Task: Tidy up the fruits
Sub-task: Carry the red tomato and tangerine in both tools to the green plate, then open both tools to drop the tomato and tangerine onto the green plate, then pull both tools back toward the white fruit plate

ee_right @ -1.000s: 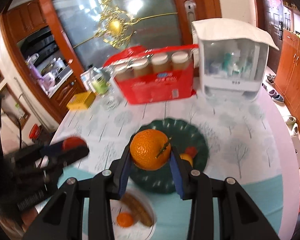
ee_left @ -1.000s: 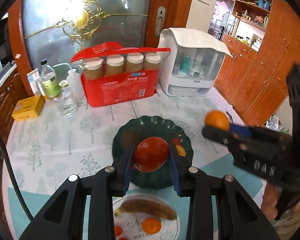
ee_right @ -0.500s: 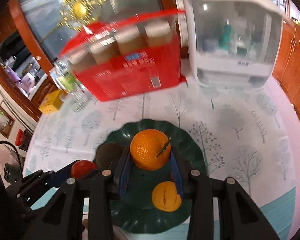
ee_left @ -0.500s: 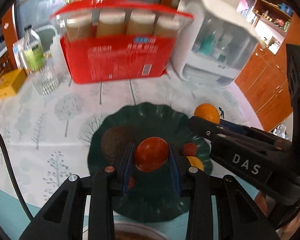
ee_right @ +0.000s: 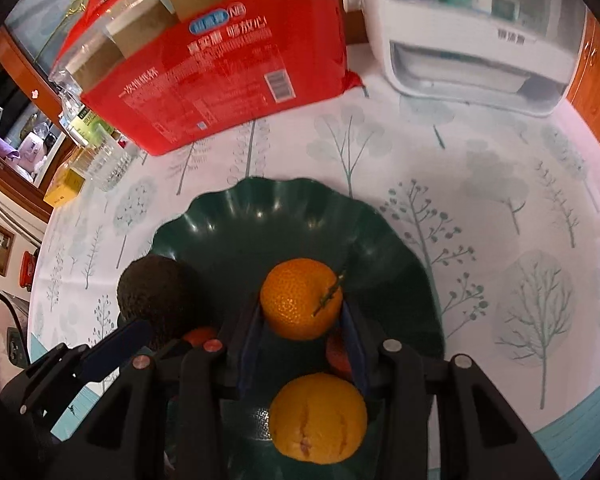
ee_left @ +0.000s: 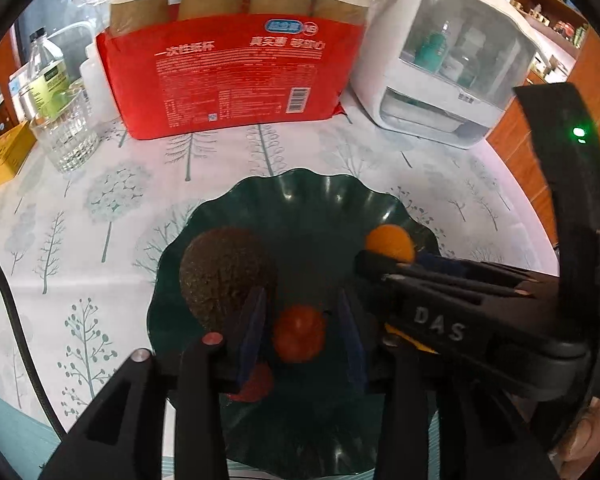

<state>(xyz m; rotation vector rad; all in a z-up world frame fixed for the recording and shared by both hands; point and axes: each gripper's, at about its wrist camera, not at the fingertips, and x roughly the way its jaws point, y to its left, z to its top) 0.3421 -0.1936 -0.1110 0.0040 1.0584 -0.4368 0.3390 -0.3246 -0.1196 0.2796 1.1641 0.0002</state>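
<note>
Now my left gripper (ee_left: 300, 322) stands released around the tomato (ee_left: 299, 333) on the green plate (ee_left: 300, 196); my right gripper (ee_right: 302, 330), plate's right side, has jaws flanking the orange (ee_right: 301, 298), grip uncertain.

A red pack of paper cups (ee_left: 236, 68) stands on the tree-patterned tablecloth (ee_left: 100, 200), with a white storage box with a clear front (ee_left: 448, 64) just to its right. To the pack's left stand a cut-glass tumbler (ee_left: 70, 136), a clear bottle with a green label (ee_left: 46, 76) and, nearer the edge, a yellow box (ee_left: 0, 158).
</note>
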